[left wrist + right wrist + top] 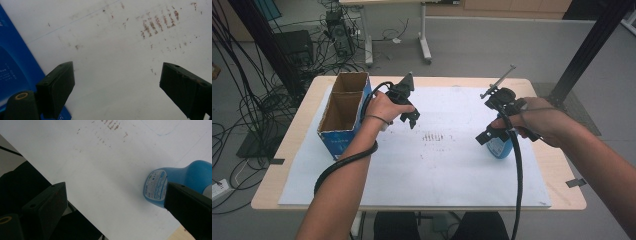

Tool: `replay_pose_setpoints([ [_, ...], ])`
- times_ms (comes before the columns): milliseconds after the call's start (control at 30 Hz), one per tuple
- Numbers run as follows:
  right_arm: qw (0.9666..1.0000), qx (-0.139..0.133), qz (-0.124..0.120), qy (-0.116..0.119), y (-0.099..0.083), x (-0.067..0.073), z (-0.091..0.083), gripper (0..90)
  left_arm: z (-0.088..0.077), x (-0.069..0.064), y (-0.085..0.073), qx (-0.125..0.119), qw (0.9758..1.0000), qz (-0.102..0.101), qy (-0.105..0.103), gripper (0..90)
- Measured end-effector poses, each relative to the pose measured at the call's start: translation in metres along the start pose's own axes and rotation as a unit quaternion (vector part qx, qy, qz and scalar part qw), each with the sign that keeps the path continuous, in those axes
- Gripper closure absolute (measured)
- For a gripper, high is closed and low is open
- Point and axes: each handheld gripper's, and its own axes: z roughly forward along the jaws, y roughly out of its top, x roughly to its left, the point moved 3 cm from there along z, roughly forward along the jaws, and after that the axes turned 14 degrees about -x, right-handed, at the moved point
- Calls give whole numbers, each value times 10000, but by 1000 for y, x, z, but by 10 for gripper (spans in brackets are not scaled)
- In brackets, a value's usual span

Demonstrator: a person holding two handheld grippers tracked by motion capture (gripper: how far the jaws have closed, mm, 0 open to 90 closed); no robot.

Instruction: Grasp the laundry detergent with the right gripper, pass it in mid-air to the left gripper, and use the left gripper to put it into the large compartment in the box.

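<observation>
1. I see the table [282, 165] covered by a white sheet [432, 170], with bare wood showing at its 9 and 3 o'clock margins. The sheet's middle, around the brown smudges [434, 137], is free room between my two tools.
2. An open-topped cardboard box [343, 112] with blue sides stands at the sheet's 9 o'clock edge. Its blue wall [15, 67] runs just beside the left gripper's near jaw in the left gripper view.
3. Left gripper [411, 116]: jaws apart, nothing but sheet between them. It hangs over the sheet, at 3 o'clock from the box.
4. Right gripper [486, 136]: jaws apart, no pad pressing on anything.
5. Blue bottle [501, 146] sits on the sheet toward its 3 o'clock side. In the high view the hand and gripper body cover most of it.
6. In the right gripper view the bottle [175, 180] lies at 3 o'clock, partly behind one jaw, not between the pair. Its cap end is cut off by the frame edge; I cannot read the label or tell whether it stands or lies.
7. The sheet's near edge [82, 207] passes between the right jaws.
</observation>
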Motion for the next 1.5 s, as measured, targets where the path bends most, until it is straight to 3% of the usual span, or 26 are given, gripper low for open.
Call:
replay_pose_setpoints([
  [467, 9999, 1, 112, -14, -12, -2, -9, 46, -6, 5, -3, -41, 10000, -62, 26, 130],
  [1500, 9980, 62, 601, -210, -66, -26, -24, 46, -8, 4, -7, -143, 9999, -92, -16, 127],
])
